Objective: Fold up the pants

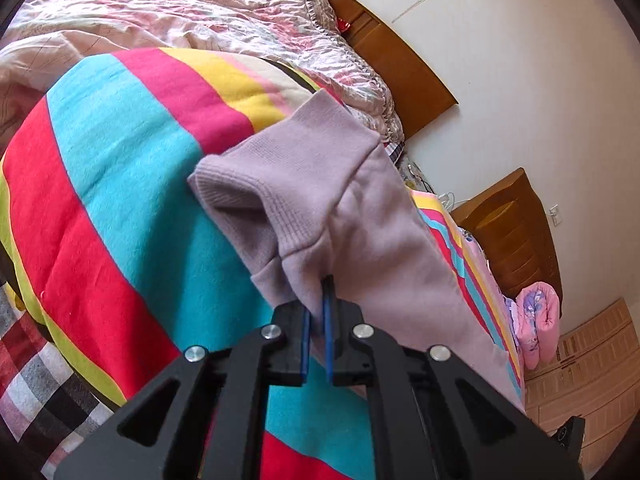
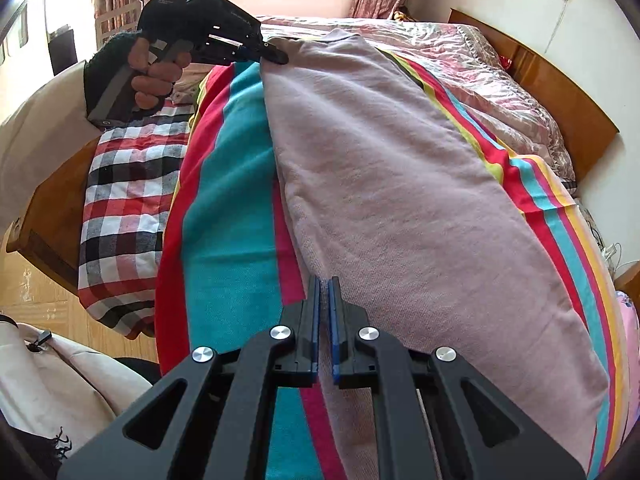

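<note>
Lilac pants (image 2: 400, 184) lie lengthwise on a striped blanket (image 2: 232, 216) on the bed. In the left wrist view their ribbed cuffs (image 1: 280, 188) are lifted a little off the blanket, and my left gripper (image 1: 316, 292) is shut on the fabric just behind the cuffs. The right wrist view shows that left gripper (image 2: 276, 56), held by a gloved hand (image 2: 152, 68), pinching the far end of the pants. My right gripper (image 2: 324, 280) is shut on the left edge of the pants at the near end; the cloth between its pads is barely visible.
A pink floral quilt (image 1: 192, 12) is bunched beyond the blanket, against a wooden headboard (image 2: 560, 92). A plaid sheet (image 2: 124, 200) hangs over the bed's left side. A nightstand (image 1: 516, 232) and a pink floral item (image 1: 536, 320) stand by the wall. Pale cloth (image 2: 60, 380) lies low on the left.
</note>
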`<state>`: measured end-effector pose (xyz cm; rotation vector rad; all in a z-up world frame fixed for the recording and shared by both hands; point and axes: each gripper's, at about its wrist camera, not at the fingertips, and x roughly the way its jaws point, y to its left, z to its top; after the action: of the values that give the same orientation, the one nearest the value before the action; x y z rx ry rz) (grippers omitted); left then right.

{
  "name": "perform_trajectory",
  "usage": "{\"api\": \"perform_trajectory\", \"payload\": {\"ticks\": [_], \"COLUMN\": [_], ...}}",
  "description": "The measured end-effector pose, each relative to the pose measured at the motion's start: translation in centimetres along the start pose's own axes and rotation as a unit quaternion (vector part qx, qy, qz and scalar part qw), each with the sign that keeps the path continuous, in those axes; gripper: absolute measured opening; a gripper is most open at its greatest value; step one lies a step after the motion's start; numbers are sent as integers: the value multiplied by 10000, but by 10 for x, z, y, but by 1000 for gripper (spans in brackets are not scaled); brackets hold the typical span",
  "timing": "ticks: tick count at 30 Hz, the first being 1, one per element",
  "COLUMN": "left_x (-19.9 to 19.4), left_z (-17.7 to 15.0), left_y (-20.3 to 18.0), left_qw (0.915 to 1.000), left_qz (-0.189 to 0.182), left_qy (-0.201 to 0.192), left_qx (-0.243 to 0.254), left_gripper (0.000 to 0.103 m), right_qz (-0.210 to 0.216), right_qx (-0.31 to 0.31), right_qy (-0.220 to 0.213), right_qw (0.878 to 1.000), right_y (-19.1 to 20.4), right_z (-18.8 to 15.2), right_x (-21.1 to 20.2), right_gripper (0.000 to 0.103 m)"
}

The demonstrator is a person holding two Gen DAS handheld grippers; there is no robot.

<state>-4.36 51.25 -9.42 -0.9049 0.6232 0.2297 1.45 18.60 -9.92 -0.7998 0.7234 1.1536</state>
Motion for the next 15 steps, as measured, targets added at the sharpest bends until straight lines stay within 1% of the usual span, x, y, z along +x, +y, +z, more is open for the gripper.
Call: {"api": "perform_trajectory", "payload": {"ticks": [2, 4, 5, 6, 7, 8, 9, 10, 11, 12, 13, 14, 15], "left_x": [-1, -2, -1, 0, -1, -3, -9, -18, -30, -42, -50, -52, -48], "left_z": [-1, 3, 5, 7, 9, 11, 12, 12, 13, 14, 16, 21, 29], "left_y": [8, 10, 9, 7, 5, 0, -5, -13, -23, -32, -40, -47, -50], "left_qw": [9996, 9995, 9997, 9999, 9999, 9997, 9991, 9978, 9955, 9935, 9924, 9925, 9936], "left_qz": [-169, -184, -150, -77, 31, 181, 346, 497, 631, 575, 429, 331, 296], "left_qy": [-87, -145, -145, -125, -108, -138, -259, -435, -670, -919, -1052, -1035, -931], "left_qx": [-190, -210, -154, -78, -26, -15, 24, 108, 222, 353, 481, 566, 574], "left_gripper": [11, 18, 21, 23, 24, 28, 31, 47, 66, 72, 80, 84, 85], "right_qz": [11, 20, 69, 186, 313, 425, 549, 684, 753, 719, 635, 526, 411], "right_qx": [84, 127, 152, 169, 185, 214, 267, 367, 487, 599, 708, 823, 952], "right_qy": [-28, -22, -5, 14, 30, 14, -80, -182, -281, -379, -459, -519, -560], "right_qw": [10000, 9999, 9999, 9997, 9993, 9989, 9981, 9968, 9956, 9949, 9944, 9939, 9930], "right_y": [-1, -3, -3, -3, -2, -1, -1, -4, -9, -17, -27, -39, -51], "right_z": [-1, 0, 1, 0, -1, -3, -4, -5, -5, -5, -5, -5, -4], "right_x": [-2, -6, -6, -6, -6, -9, -15, -22, -30, -37, -43, -48, -51], "right_gripper": [6, 10, 19, 42, 58, 76, 76, 76, 76, 76, 76, 76, 76]}}
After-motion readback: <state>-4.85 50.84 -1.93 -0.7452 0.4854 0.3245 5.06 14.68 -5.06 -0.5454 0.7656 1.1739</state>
